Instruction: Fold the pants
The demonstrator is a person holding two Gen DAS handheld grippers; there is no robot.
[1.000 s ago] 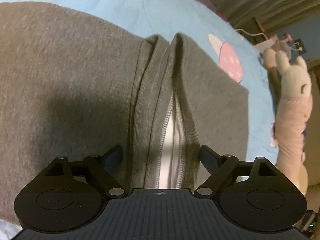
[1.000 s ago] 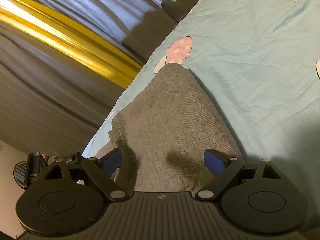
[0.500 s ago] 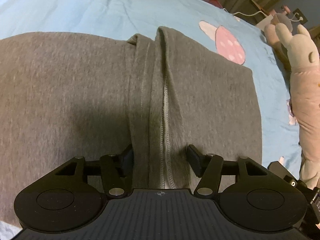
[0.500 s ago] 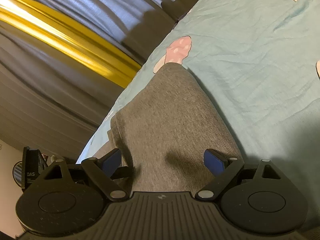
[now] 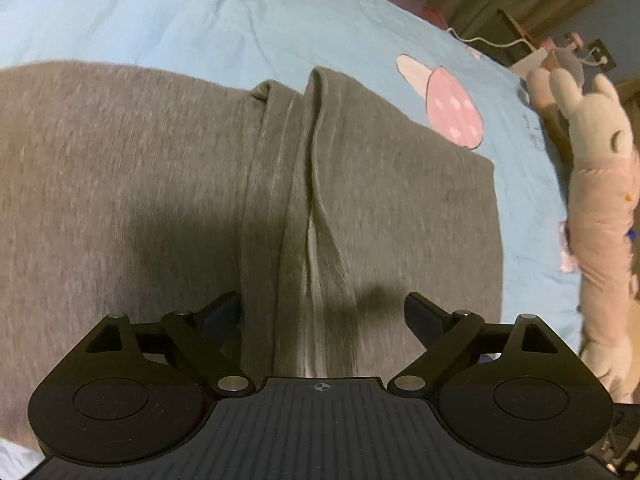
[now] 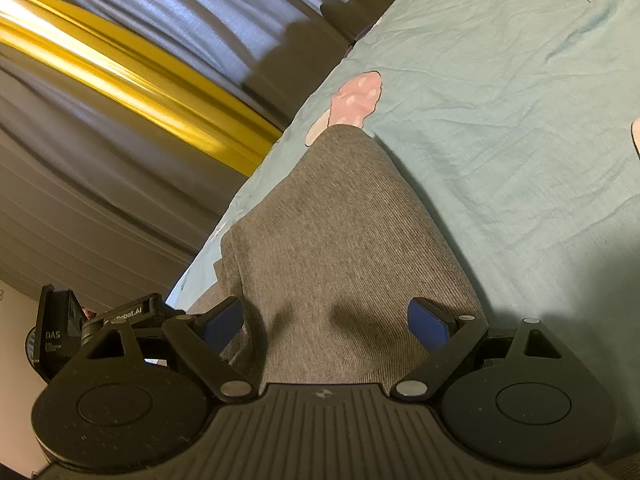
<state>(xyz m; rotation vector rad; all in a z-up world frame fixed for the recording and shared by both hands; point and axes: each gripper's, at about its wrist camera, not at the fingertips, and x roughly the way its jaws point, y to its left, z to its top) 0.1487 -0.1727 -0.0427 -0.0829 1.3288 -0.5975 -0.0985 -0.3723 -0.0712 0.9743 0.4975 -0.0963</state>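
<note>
Spread on the blue bed sheet (image 5: 200, 12), the grey pants (image 5: 120, 184) are flanked by the left gripper (image 5: 322, 314) and right gripper (image 6: 326, 322), both held apart, and the bunched middle ridge is best pinched squarely before lifting.

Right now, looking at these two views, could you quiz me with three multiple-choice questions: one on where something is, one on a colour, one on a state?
1. Where is the plush rabbit?
A. on the pants
B. at the bed's right edge
C. between the jaws

2. What colour are the pants?
A. grey
B. red
C. white

3. How do the left gripper jaws stand?
A. clamped shut
B. apart
C. out of view

Answers: 1 B, it lies beside the blue sheet. 2 A, grey knit. 3 B, fabric lies loose between them.
</note>
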